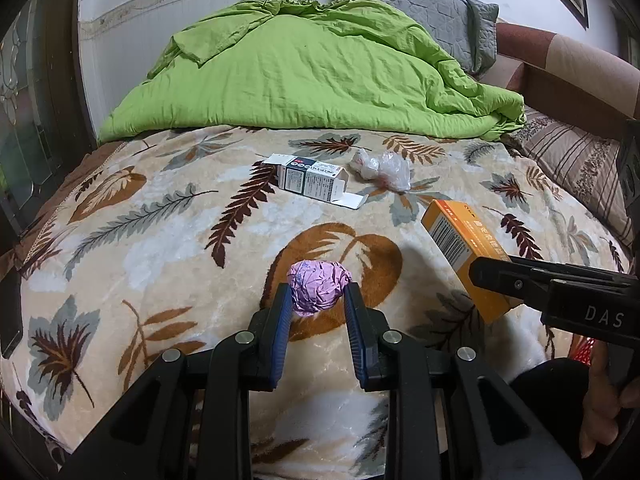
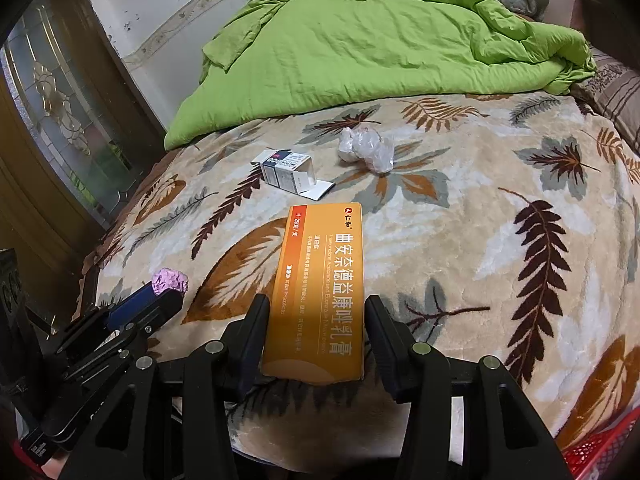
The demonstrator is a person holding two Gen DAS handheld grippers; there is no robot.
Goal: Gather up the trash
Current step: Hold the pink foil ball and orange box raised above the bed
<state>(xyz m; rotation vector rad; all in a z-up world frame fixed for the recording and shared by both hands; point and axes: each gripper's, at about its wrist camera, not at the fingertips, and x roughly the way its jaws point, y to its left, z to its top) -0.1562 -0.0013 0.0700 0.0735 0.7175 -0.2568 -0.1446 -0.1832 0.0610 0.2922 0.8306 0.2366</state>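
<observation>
— Right wrist view first: what have you got?

— My right gripper (image 2: 318,320) is clamped on the orange box (image 2: 320,292), a finger on each long side. Its long axis runs straight away from me, up the middle of the frame, printed face up, far end toward the white box (image 2: 286,174).

— And from the other camera?

— From the left wrist the same orange box (image 1: 464,256) sits at right of centre, tilted, barcode end pointing to the upper left, lifted off the blanket (image 1: 160,240).

— Your left tool?

— My left gripper (image 1: 316,292) is closed on a purple wad (image 1: 318,286), pinched between the blue pads (image 1: 282,320) at lower centre. The wad is roundish, no clear axis.

— What else is around?

— The white box (image 1: 312,178) lies on its side above centre, flap open toward the lower right, long axis slanting from upper left to lower right. Just beside it, to the right, a crumpled plastic bag (image 1: 382,168). Behind both, a green quilt (image 1: 312,72) fills the top of the frame. A red basket (image 2: 600,452) shows in the lower right corner of the right wrist view.

— Anything in the way?

— Between my grippers and the white box I see only blanket.
</observation>
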